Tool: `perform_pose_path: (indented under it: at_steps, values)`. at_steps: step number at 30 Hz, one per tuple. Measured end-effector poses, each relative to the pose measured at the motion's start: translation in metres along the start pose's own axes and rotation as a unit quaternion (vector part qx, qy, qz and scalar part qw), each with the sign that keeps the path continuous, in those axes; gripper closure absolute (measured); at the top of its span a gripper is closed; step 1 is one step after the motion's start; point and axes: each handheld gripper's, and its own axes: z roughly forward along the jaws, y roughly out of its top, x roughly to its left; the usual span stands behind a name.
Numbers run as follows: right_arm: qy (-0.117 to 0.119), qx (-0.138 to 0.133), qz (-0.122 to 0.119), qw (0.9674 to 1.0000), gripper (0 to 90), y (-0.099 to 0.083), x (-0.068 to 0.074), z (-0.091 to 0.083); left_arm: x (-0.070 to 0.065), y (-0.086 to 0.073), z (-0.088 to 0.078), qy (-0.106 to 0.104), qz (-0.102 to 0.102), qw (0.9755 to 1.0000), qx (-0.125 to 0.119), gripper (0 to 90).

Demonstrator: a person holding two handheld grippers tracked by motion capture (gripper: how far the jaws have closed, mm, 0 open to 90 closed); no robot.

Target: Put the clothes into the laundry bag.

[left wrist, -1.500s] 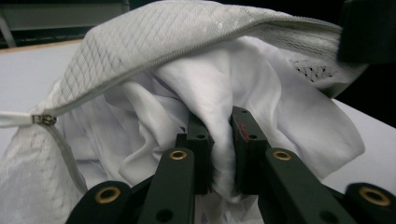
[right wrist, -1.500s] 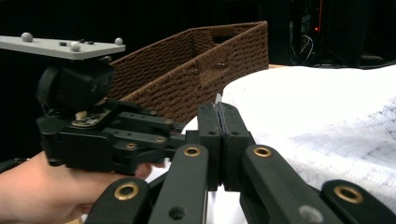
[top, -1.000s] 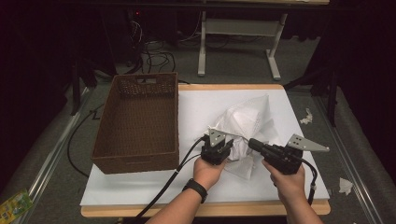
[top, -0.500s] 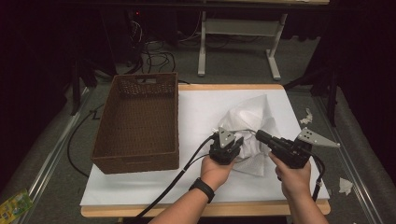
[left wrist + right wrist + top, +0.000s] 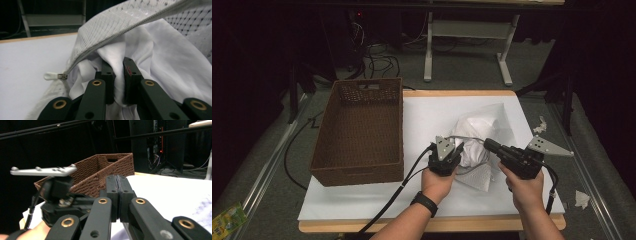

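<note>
**White cloth pinched inside a mesh bag**

White cloth (image 5: 160,62) sits bunched inside a mesh bag (image 5: 477,142) that lies on the white table cover (image 5: 377,200), right of the middle and well apart from the wicker basket (image 5: 359,132) standing at the left. The left gripper view shows the bag's mouth open, its zipper (image 5: 105,42) arching over the cloth, with the zip pull (image 5: 53,75) hanging at the lower left near the table cover.

Left gripper (image 5: 451,155) reaches into that mouth from the near side. Its two jaws stand close together with a fold of the cloth squeezed between them; the pads press on the fabric from both sides, so it is grasping the cloth. The jaws have just been closing a little further on that fold.

Right gripper (image 5: 488,145) comes in from the right, level with the table, its tip at the bag's right side just beside the left gripper. In the right gripper view its jaws (image 5: 117,195) are clenched, and a thin grey strip is caught in the seam between the pads, seemingly an edge of the bag. Beyond them are the left gripper's grey plate (image 5: 43,171) and the basket.
</note>
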Motion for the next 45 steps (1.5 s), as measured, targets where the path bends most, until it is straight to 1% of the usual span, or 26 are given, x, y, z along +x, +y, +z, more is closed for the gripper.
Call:
perform_pose_path:
  at_steps: [3, 4, 5, 7, 10, 11, 12, 14, 15, 17, 20, 23, 25, 28, 30, 32, 34, 36, 37, 40, 41, 43, 44, 45]
  values:
    - [0.001, 0.003, 0.0, 1.0, 90.0, -0.003, 0.001, 0.002, 0.002, 0.006, -0.018, 0.005, 0.0, 0.9997, -0.022, 81.3]
    - [0.004, 0.004, 0.0, 1.0, 90.0, -0.003, 0.003, 0.003, 0.001, 0.007, -0.022, 0.006, 0.002, 0.9997, -0.026, 81.3]
    - [0.005, 0.004, -0.002, 1.0, 90.0, -0.003, 0.004, 0.004, 0.0, 0.008, -0.024, 0.007, 0.007, 0.9997, -0.024, 81.2]
    - [0.012, 0.007, 0.001, 0.9999, 90.0, -0.004, 0.007, 0.008, -0.003, 0.006, -0.022, 0.01, 0.019, 0.9996, -0.021, 81.0]
    - [0.025, 0.02, 0.0, 0.9995, 90.0, -0.007, 0.011, 0.013, -0.006, -0.002, -0.009, 0.008, 0.016, 0.9998, -0.006, 80.7]
    - [0.029, 0.02, -0.003, 0.9994, 90.0, -0.008, 0.013, 0.014, -0.006, -0.005, -0.003, 0.003, 0.007, 1.0, 0.0, 80.7]
    - [0.032, 0.019, -0.001, 0.9993, 90.0, -0.008, 0.014, 0.015, -0.006, -0.009, 0.004, 0.003, 0.001, 1.0, 0.007, 80.6]
    - [0.038, 0.016, 0.008, 0.9991, 90.0, -0.008, 0.015, 0.015, -0.003, -0.015, 0.017, 0.01, -0.008, 0.9997, 0.022, 80.6]
    - [0.038, 0.016, 0.008, 0.9991, 90.0, -0.008, 0.015, 0.014, -0.002, -0.019, 0.024, 0.015, -0.008, 0.9994, 0.029, 80.6]
    - [0.036, 0.017, 0.006, 0.9992, 90.0, -0.008, 0.014, 0.012, -0.001, -0.024, 0.031, 0.02, -0.006, 0.999, 0.04, 80.6]
    - [0.033, 0.014, 0.018, 0.9992, 90.0, -0.011, 0.007, 0.008, 0.0, -0.03, 0.04, 0.028, 0.002, 0.9986, 0.045, 80.4]
    - [0.031, 0.0, 0.024, 0.9992, 90.0, -0.006, 0.006, 0.0, 0.003, -0.032, 0.047, 0.038, 0.0, 0.998, 0.05, 80.3]
    - [0.028, -0.009, 0.023, 0.9993, 90.0, 0.0, 0.007, -0.006, 0.004, -0.032, 0.05, 0.044, -0.002, 0.9978, 0.049, 80.3]
    - [0.025, -0.014, 0.021, 0.9994, 90.0, 0.004, 0.007, -0.011, 0.003, -0.03, 0.052, 0.057, -0.009, 0.9974, 0.043, 80.3]
    - [0.028, -0.018, 0.021, 0.9992, 90.0, 0.005, 0.007, -0.011, 0.002, -0.027, 0.049, 0.07, -0.008, 0.9971, 0.027, 80.6]
    - [0.03, -0.021, 0.017, 0.9992, 90.0, 0.006, 0.009, -0.012, 0.002, -0.023, 0.045, 0.081, -0.012, 0.9967, 0.003, 80.8]
    - [0.034, -0.028, 0.014, 0.9989, 90.0, 0.009, 0.01, -0.013, 0.002, -0.018, 0.042, 0.085, -0.017, 0.9961, -0.015, 80.9]
    - [0.037, -0.032, 0.002, 0.9988, 90.0, 0.011, 0.012, -0.013, -0.001, -0.017, 0.042, 0.087, -0.019, 0.9958, -0.025, 80.9]
    - [0.036, -0.03, 0.002, 0.9989, 90.0, 0.011, 0.013, -0.011, -0.003, -0.017, 0.043, 0.083, -0.021, 0.996, -0.024, 81.0]
    - [0.032, -0.011, 0.008, 0.9994, 90.0, 0.004, 0.009, -0.002, -0.011, -0.022, 0.048, 0.056, -0.028, 0.998, -0.013, 80.9]
    - [0.03, -0.004, 0.015, 0.9994, 90.0, -0.001, 0.006, 0.002, -0.014, -0.023, 0.048, 0.042, -0.026, 0.9987, -0.015, 80.9]
    - [0.034, 0.004, 0.028, 0.999, 90.0, -0.009, 0.001, 0.006, -0.021, -0.027, 0.051, 0.025, -0.012, 0.9996, -0.009, 80.8]
    - [0.034, 0.008, 0.031, 0.9989, 90.0, -0.011, 0.0, 0.008, -0.022, -0.028, 0.053, 0.018, -0.011, 0.9998, -0.002, 80.8]
    - [0.032, 0.01, 0.031, 0.999, 90.0, -0.012, 0.001, 0.008, -0.022, -0.029, 0.055, 0.018, -0.008, 0.9998, 0.004, 80.7]
